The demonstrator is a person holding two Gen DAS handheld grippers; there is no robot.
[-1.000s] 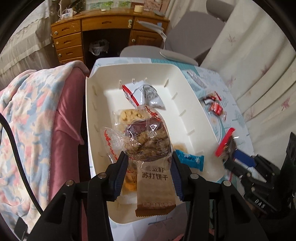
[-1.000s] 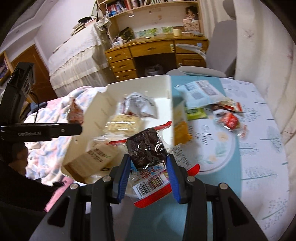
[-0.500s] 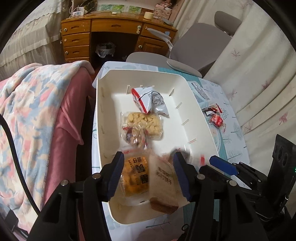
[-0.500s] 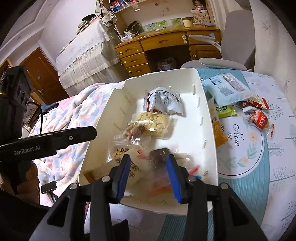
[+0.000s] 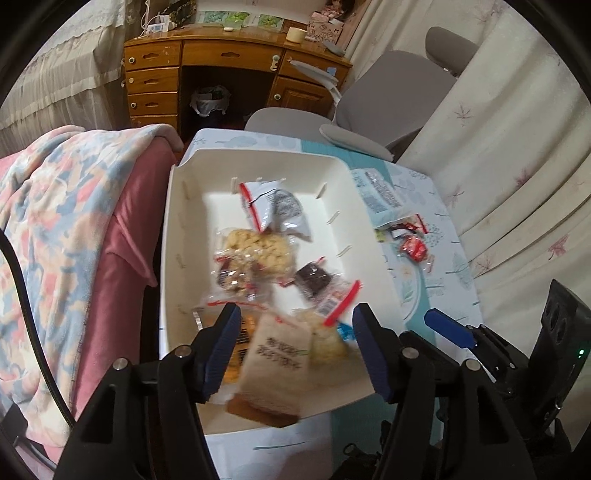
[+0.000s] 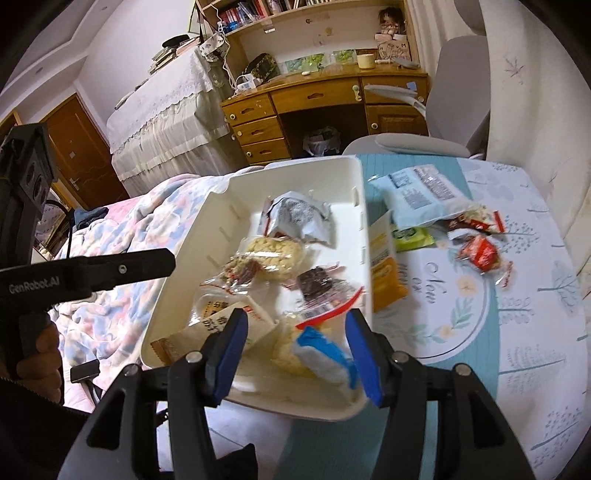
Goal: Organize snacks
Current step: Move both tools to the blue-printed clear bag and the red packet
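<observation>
Snacks [image 5: 314, 280] released a second ago now lie in the bin [image 5: 173, 236].

Patterned table [image 6: 517, 332], white bin [image 6: 364, 206], loose snacks [image 6: 480, 253]

Likely a home bedroom: wooden desk [image 6: 325, 107], bookshelf [image 6: 280, 7], blanket [image 5: 55, 229].

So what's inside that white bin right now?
The white bin holds a grey crumpled packet, a pale puffed-snack pack, a dark brownie-like pack, a beige cracker packet and a blue-and-white wrapper. Whatever lies beneath the pile is hidden.
</observation>
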